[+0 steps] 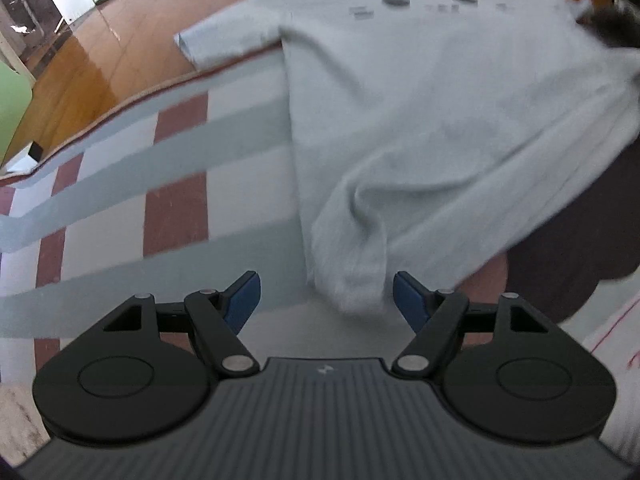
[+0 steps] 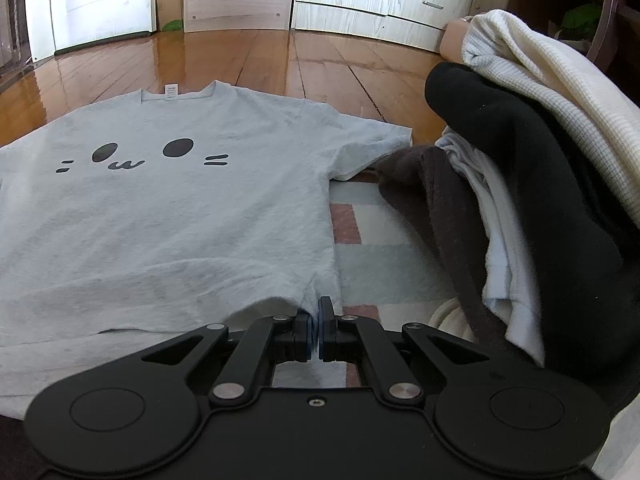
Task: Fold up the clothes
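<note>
T-shirt (image 2: 172,216) is light and floppy: my right gripper (image 2: 319,326) fingers are clamped on its hem corner, left gripper (image 1: 327,300) fingers apart around the bunched corner, so I grab there.

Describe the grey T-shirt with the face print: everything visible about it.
The grey T-shirt is pale, soft-looking knit, spread front up on a checked rug, collar and sleeves reaching onto the wooden floor. It carries a dark cartoon face and a white neck label. The right gripper pinches one hem corner; the other, bunched, lies between the left gripper's open jaws.
</note>
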